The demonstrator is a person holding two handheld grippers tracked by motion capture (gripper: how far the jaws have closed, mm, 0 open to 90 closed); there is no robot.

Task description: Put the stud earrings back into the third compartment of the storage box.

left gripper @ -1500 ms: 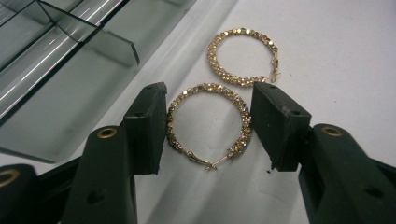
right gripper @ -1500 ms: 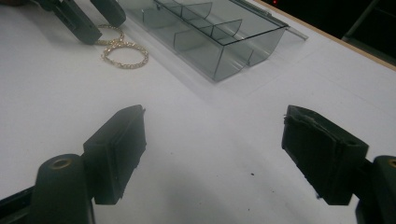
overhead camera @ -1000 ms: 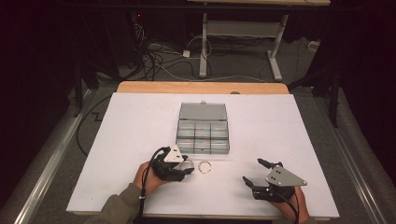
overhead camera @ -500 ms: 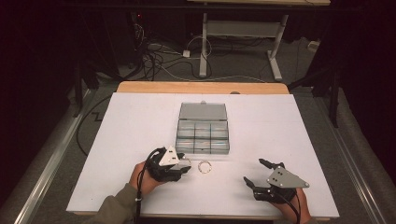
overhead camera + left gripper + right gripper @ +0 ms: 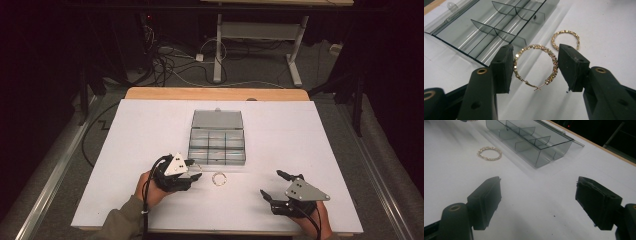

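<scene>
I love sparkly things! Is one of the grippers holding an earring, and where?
Yes. The left gripper holds a gold, stone-studded hoop earring across its width, one pad on each side of the ring. The right gripper holds nothing.

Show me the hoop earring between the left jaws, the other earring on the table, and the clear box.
held hoop earring (image 5: 554,65), left gripper view, studded right side.
second earring (image 5: 489,153), right gripper view, near rim.
clear divided box (image 5: 217,121), high view, open lid.

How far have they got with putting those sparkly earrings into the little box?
Early on. The clear compartment box lies open, and the compartments in view look empty. The left gripper holds one gold hoop earring between its jaws. The second earring lies on the table, near the open right gripper.
</scene>
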